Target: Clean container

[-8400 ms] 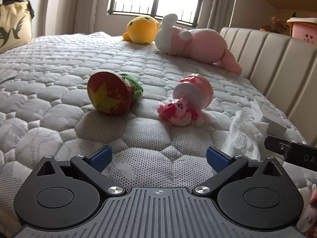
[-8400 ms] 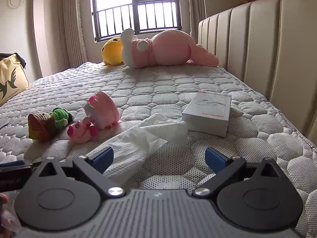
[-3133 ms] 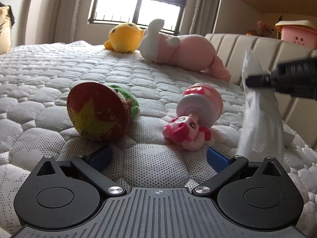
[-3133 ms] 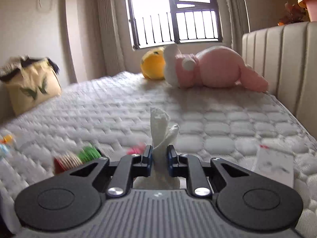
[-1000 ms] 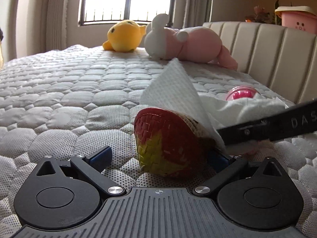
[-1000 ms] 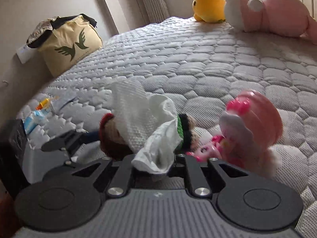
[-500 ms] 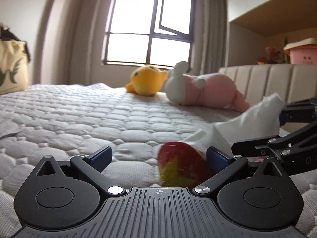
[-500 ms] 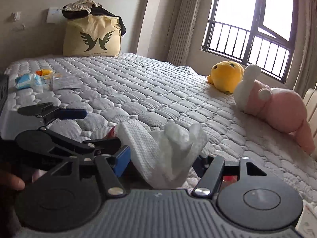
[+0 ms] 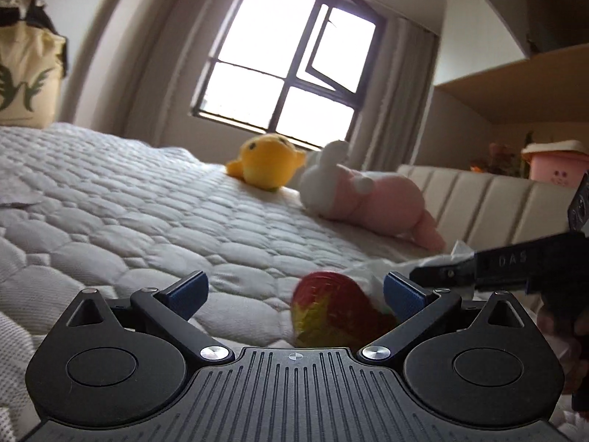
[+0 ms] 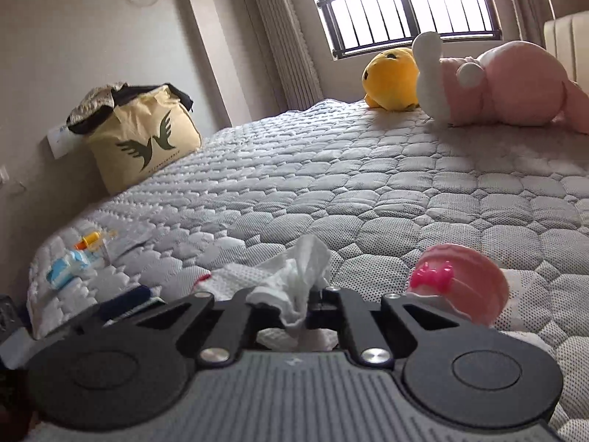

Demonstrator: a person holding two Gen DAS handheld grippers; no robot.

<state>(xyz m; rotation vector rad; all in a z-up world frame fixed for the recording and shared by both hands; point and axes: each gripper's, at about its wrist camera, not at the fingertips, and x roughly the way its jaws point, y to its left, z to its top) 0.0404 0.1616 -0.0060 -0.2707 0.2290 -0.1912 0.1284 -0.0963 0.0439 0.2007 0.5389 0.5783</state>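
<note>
A: Your left hand-held gripper (image 9: 294,289) has its jaws spread wide with nothing between the pads, and the woven red-and-yellow container (image 9: 337,307) lies on its side on the bed (image 9: 147,221), just inside the right pad. How do I steady it?

B: Centre the container between the pads and close gently; it looks soft, so I'd judge a hard squeeze would crush it.

A: And the other side?

B: Your right hand-held gripper (image 10: 313,309) is clamped on the white tissue (image 10: 294,276). Keep that pinch and drag the loose end over the weave in short strokes, clear of the pink toy (image 10: 460,283) beside it.

A: Any writing?

B: "DAS" shows on the right tool's arm in the left wrist view; the yellow bag (image 10: 143,140) has a bird logo with small lettering I can't read
</note>
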